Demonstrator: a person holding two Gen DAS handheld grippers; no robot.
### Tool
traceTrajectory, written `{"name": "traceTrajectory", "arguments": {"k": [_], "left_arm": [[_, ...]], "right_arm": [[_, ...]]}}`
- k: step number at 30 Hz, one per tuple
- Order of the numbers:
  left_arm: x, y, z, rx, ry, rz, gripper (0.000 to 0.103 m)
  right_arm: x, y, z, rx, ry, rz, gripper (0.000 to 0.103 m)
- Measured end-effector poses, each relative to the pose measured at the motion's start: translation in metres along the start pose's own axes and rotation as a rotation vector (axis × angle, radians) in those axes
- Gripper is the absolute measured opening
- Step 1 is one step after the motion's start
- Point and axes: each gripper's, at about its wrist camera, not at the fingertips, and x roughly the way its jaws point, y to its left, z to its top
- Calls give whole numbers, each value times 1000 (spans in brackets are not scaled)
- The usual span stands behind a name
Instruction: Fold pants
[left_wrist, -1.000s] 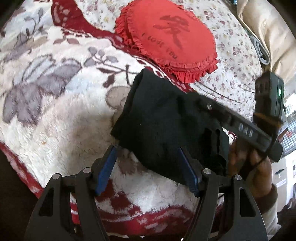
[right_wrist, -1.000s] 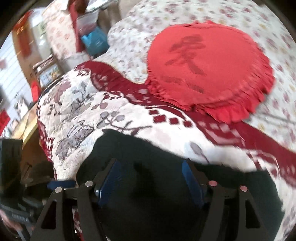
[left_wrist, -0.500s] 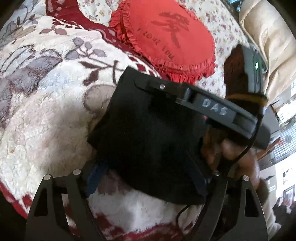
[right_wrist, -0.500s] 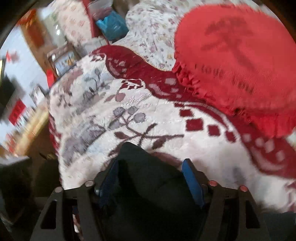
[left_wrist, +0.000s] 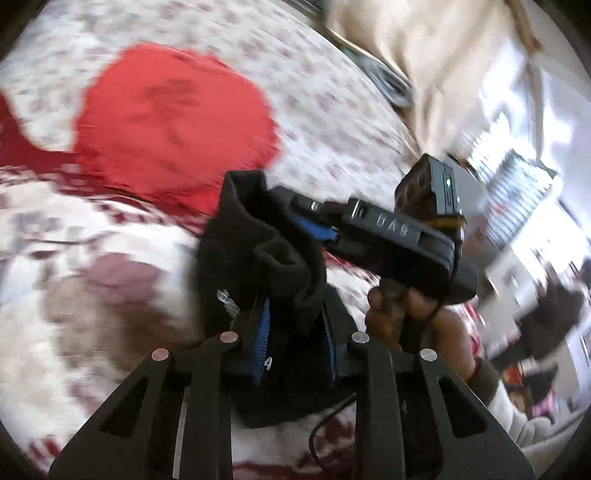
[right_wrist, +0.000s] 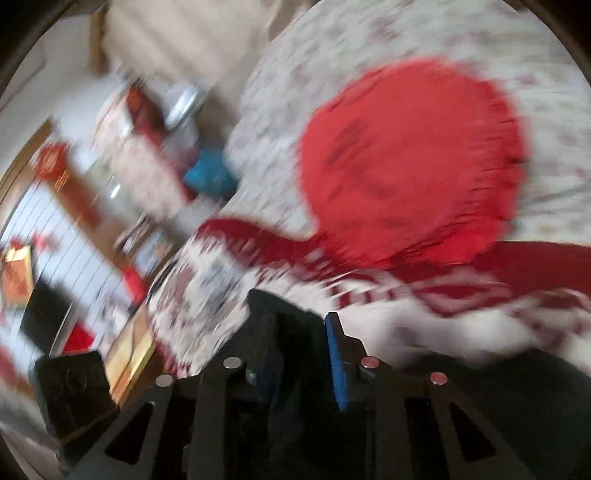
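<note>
The black pants (left_wrist: 258, 254) are a folded bundle lifted off the floral blanket (left_wrist: 92, 295). My left gripper (left_wrist: 297, 332) is shut on the near edge of the pants, blue pads pressing the cloth. My right gripper (left_wrist: 321, 225) shows in the left wrist view gripping the far upper edge of the same bundle, held by a hand (left_wrist: 406, 317). In the right wrist view my right gripper (right_wrist: 299, 350) is shut on the black pants (right_wrist: 280, 314), which fill the gap between its pads. Both views are motion-blurred.
A round red cushion (left_wrist: 173, 122) (right_wrist: 410, 155) lies on the flowered bedspread (left_wrist: 314, 85) beyond the pants. A beige pillow (left_wrist: 424, 55) sits far right. Room clutter and a blue bag (right_wrist: 210, 177) lie off the bed's left side.
Both grippers have closed on the pants and lifted the bundle off the blanket. The cameras swung up and right, blurring the scene.
</note>
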Motion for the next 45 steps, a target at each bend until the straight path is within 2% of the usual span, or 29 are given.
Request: {"name": "traceTrajectory", "arguments": {"k": [1, 2, 5, 7, 10, 15, 16, 17, 18, 19, 21, 23, 24, 25, 28, 29, 32, 33, 35, 37, 39, 40, 45], "left_arm": [[10, -7, -4, 19, 27, -12, 23], [21, -14, -8, 42, 53, -18, 23], [45, -31, -23, 104, 125, -23, 23], [50, -35, -28, 105, 141, -24, 23], [48, -37, -31, 123, 135, -9, 23], [40, -41, -45, 165, 158, 20, 23], [42, -42, -46, 173, 164, 23, 23], [43, -44, -48, 190, 171, 33, 23], [43, -45, -47, 200, 177, 40, 23], [40, -46, -46, 209, 188, 42, 23], [32, -43, -38, 188, 202, 3, 27], [17, -38, -29, 162, 187, -51, 38], [11, -36, -26, 162, 173, -48, 52], [5, -34, -23, 167, 148, -23, 61], [0, -29, -17, 171, 117, 14, 62], [1, -27, -17, 166, 118, 19, 62], [17, -21, -20, 147, 153, 34, 62], [24, -20, -23, 152, 173, 41, 62], [36, -19, -28, 165, 216, 64, 62], [44, -18, -33, 163, 238, 65, 62], [44, -17, -34, 162, 241, 64, 62], [44, -16, -34, 164, 240, 68, 62], [47, -6, -37, 148, 256, 88, 62]], "right_arm": [[-21, -11, -4, 44, -38, -52, 62], [-35, -20, -6, 80, -64, -64, 80], [-75, -43, -21, 215, -84, -52, 81], [-79, -41, -31, 208, -42, -63, 82], [-68, -32, -42, 173, 30, -100, 83], [-42, -32, -55, 235, 95, -9, 83], [-35, -27, -56, 219, 107, 1, 81], [-31, -23, -56, 190, 117, -20, 69], [-28, -19, -56, 149, 128, -67, 39], [-28, -15, -56, 106, 118, -130, 29], [-38, -16, -54, 116, 91, -120, 23], [-59, -12, -48, 81, 44, -131, 21], [-66, -11, -44, 67, 29, -136, 20], [-76, -9, -40, 45, 6, -145, 20], [-106, -13, -33, 1, -59, -245, 18], [-115, -23, -34, -1, -72, -310, 17], [-118, -56, -42, 55, -22, -410, 14], [-116, -64, -46, 80, -4, -407, 14], [-116, -68, -53, 110, 12, -341, 14], [-112, -64, -59, 116, 29, -288, 27], [-105, -61, -64, 126, 33, -262, 79], [-101, -60, -68, 136, 28, -244, 82], [-69, -67, -75, 225, 64, -153, 82]]}}
